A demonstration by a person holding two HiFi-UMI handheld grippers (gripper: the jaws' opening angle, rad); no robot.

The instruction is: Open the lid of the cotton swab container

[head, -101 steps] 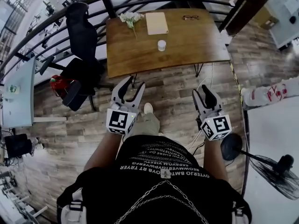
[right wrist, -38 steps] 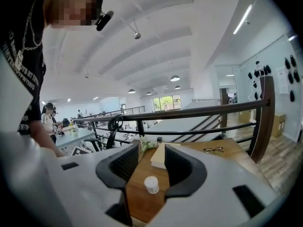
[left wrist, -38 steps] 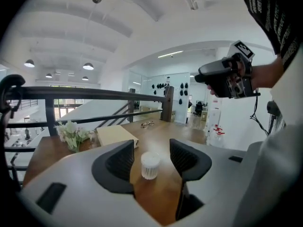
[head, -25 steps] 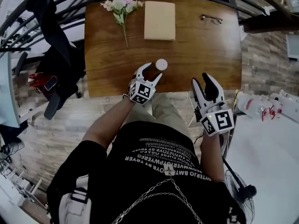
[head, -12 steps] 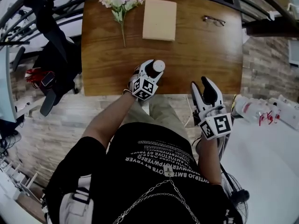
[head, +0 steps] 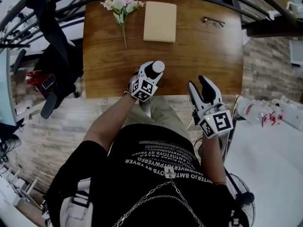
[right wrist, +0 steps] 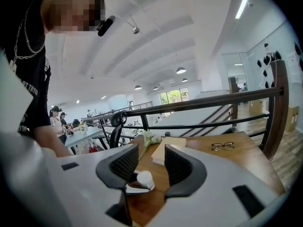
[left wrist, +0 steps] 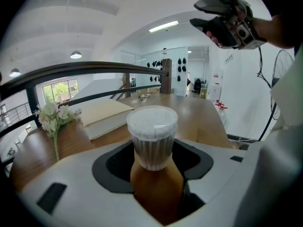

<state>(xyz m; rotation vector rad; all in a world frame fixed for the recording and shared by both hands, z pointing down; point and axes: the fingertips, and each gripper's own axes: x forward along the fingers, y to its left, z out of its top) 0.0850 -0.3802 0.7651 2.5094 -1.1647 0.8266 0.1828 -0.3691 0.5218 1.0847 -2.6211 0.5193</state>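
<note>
At the table's near edge, just in front of the person's chest, the left gripper [head: 152,71] reaches forward and low over the wood, its marker cube toward the body. Its jaws straddle the container [head: 158,66] and are closing on it; the left gripper view shows the tub standing between the dark pads, which lie close against its sides, though firm contact cannot be made out. The container is a small clear ribbed tub, upright on the table [head: 203,51] a little in from the front edge and left of the middle, with swabs showing through its wall. Its white lid [left wrist: 152,121] is on and sits flat. To the right, the right gripper [head: 198,82] is held up at the table's front edge, well apart from the container and higher than the left one. Its jaws stand apart, released, with nothing between them; through their gap only the distant tub and the other gripper show. Farther across the table lies a pale closed book [head: 160,15], near the far edge. Left of the book lies a sprig of white flowers [head: 121,4], its stem pointing toward the person. A pair of glasses [head: 214,21] rests toward the far right corner. Beyond the table runs a dark railing [right wrist: 208,103], and a black chair [head: 52,41] stands off its left side.
</note>
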